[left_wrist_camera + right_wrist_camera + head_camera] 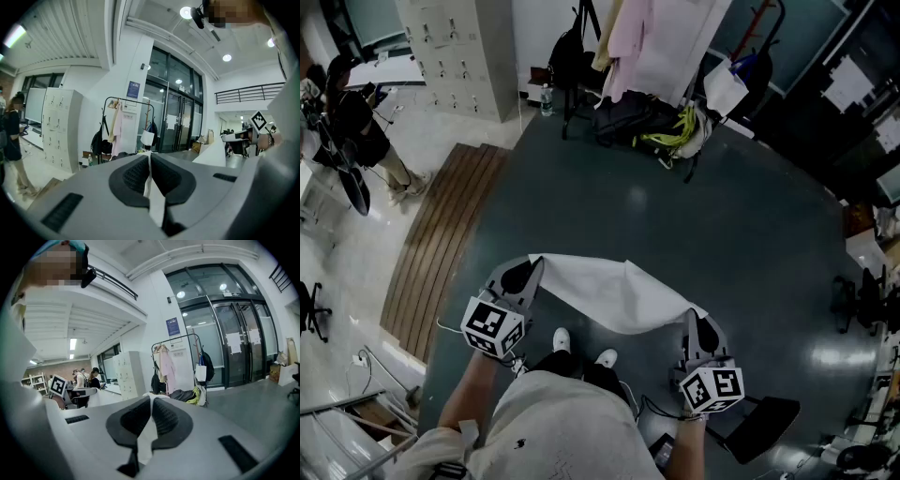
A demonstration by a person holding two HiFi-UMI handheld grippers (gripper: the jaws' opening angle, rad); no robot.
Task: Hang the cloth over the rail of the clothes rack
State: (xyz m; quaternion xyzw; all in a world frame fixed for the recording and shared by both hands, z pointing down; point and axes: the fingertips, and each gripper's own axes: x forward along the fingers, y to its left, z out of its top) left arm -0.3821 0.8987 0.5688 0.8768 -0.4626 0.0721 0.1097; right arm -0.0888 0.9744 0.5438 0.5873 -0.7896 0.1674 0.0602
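1. As I judge it, the step in hand is to carry the white cloth (pixel 609 292) to the clothes rack (pixel 661 56). The rack stands at the upper centre of the head view, well apart from the person across the dark floor (pixel 722 216).
2. To do this well, both grips should stay firm and the cloth spread, so it does not drag. At the rack it should rise above the rail (pixel 123 99), and its middle should come down on a bare part beside the pink garment (pixel 628 42).
3. The left gripper (pixel 532 269) has its jaws closed on one corner of the cloth, with a white strip pinched between the pads.
4. The right gripper (pixel 694 317) is closed the same way on the other corner.
5. Both grippers are low at the lower centre of the frame, before the person's body and pointing forward. The cloth sags between them above the white shoes (pixel 581 347).
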